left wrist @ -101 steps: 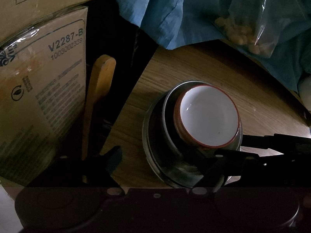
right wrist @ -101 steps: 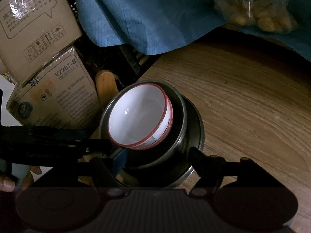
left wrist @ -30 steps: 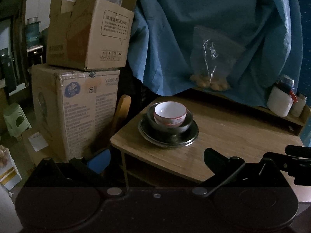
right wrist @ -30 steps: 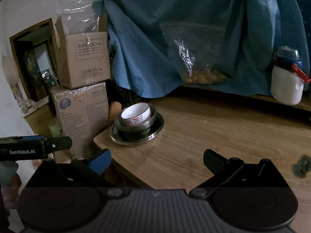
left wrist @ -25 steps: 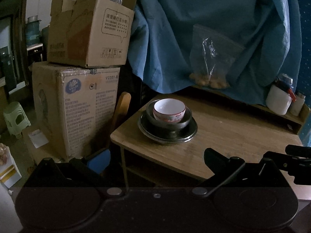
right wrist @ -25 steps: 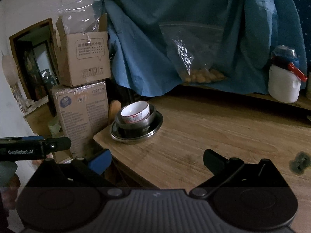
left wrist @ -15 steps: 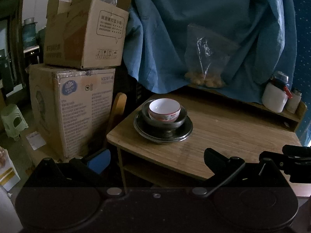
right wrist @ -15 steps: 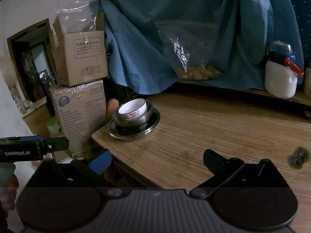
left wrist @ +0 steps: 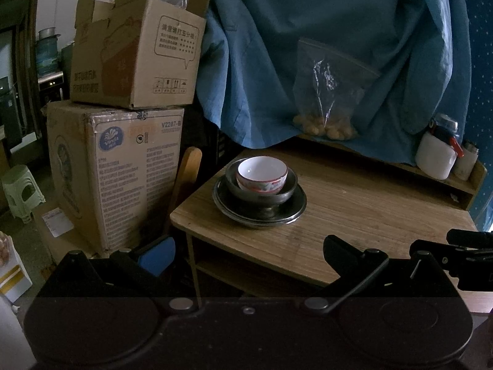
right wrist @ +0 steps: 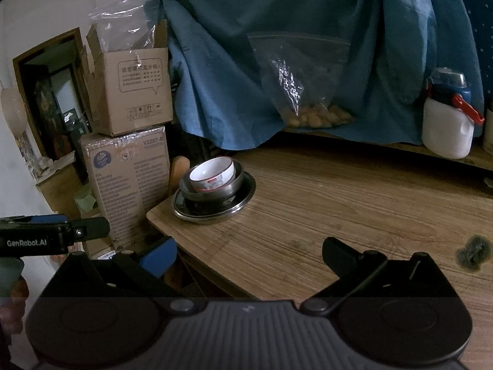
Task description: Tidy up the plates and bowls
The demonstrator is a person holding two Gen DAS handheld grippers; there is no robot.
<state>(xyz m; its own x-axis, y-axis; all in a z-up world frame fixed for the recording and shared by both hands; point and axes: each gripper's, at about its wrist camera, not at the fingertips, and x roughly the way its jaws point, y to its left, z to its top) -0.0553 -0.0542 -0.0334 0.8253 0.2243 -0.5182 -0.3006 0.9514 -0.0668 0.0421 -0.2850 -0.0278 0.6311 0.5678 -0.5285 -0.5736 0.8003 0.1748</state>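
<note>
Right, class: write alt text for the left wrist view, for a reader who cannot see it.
A white bowl sits inside a metal bowl on a metal plate near the corner of a wooden table. The left gripper is open, well short of the stack; cardboard boxes stand alongside.

Dim room, wooden table, blue cloth draped behind, stacked cardboard boxes, dark doorway

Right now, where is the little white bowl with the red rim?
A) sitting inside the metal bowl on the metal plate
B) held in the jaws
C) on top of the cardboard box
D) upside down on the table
A: the white bowl sits upright inside the dark metal bowl, which rests on the metal plate at the table corner.
</note>
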